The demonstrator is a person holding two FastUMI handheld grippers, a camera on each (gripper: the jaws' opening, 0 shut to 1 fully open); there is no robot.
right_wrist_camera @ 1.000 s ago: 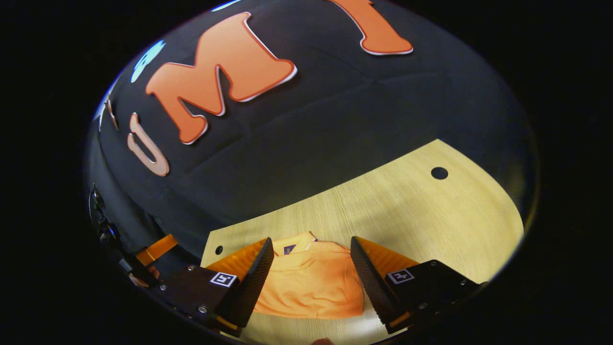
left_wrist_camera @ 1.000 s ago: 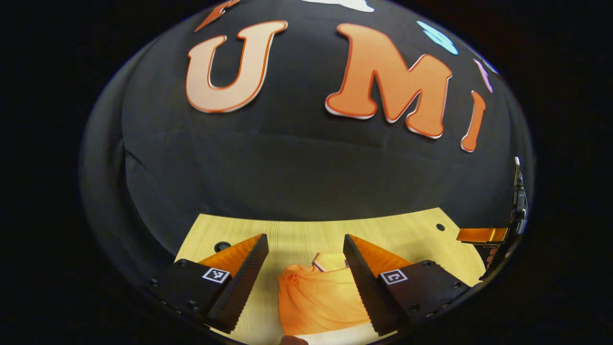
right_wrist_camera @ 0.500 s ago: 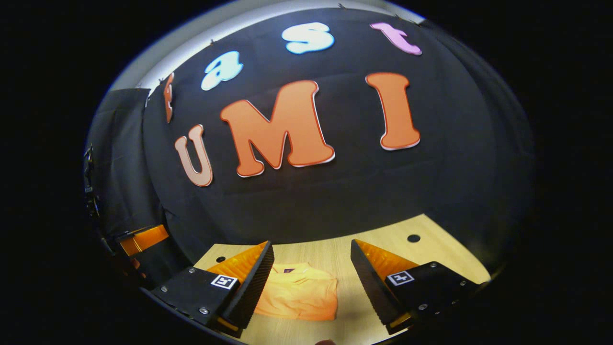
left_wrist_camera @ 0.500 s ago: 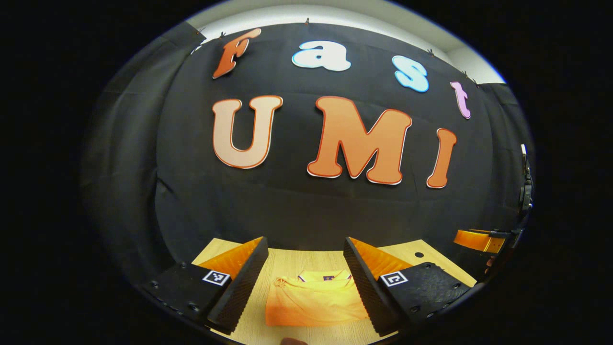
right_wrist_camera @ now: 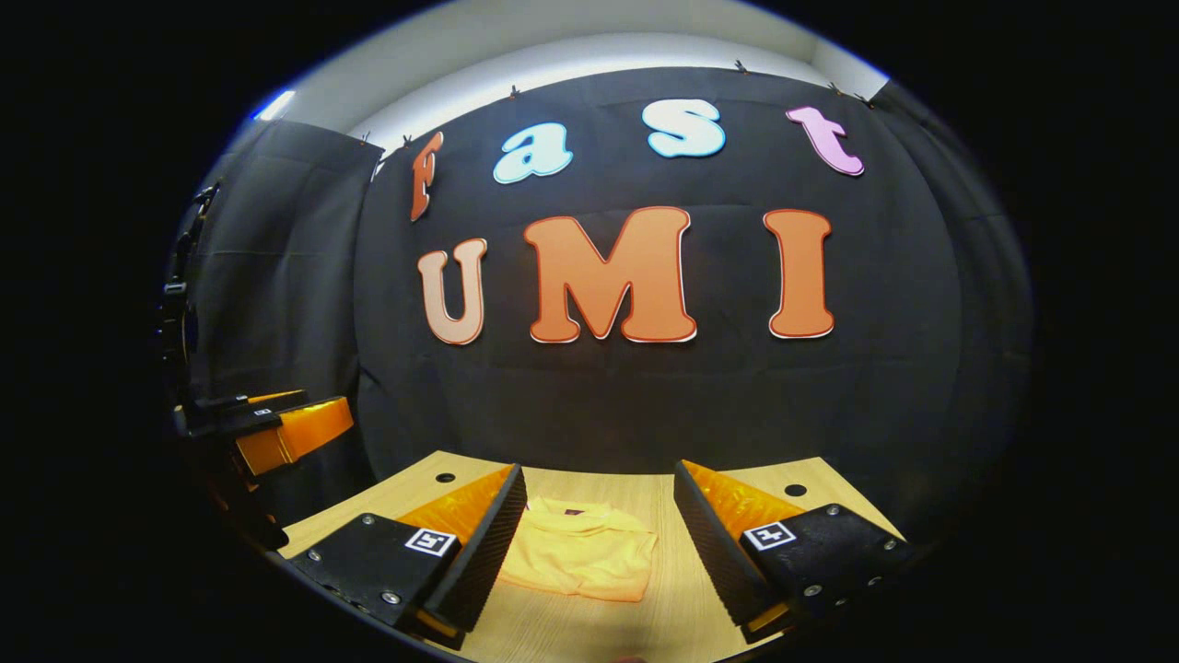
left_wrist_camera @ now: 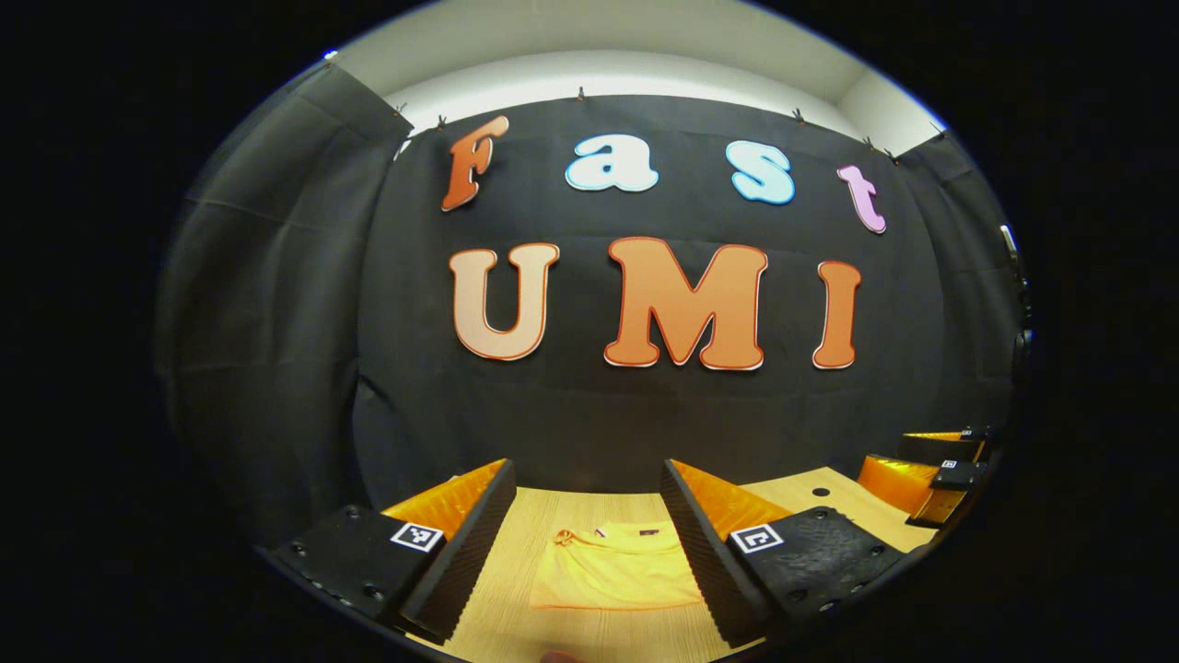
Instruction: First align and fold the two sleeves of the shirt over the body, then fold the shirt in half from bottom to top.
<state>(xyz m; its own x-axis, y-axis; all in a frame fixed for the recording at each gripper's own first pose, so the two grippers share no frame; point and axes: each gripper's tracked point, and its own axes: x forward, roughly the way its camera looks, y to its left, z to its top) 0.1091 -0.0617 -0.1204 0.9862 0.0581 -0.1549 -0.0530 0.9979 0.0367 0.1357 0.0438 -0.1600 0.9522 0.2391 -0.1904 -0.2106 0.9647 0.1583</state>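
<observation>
Looking level along the left gripper (left_wrist_camera: 585, 516), its jaws are seen spread wide with nothing between the pads, held clear above the table (left_wrist_camera: 516, 626). Past the fingertips the shirt (left_wrist_camera: 622, 575) is seen lying flat on the table as a compact folded rectangle, collar at the far edge, touched by neither gripper. In the right gripper view the right gripper (right_wrist_camera: 599, 520) is likewise held level and raised, jaws wide apart and empty; the shirt (right_wrist_camera: 580, 557) sits beyond and between its fingers, slightly toward its left finger. The right gripper (left_wrist_camera: 930, 465) is visible at the far right edge of the left gripper view, the left gripper (right_wrist_camera: 276, 428) at the left edge of the right gripper view, both held off the table's sides. The black booth wall (left_wrist_camera: 589, 414) is seen behind the table.
</observation>
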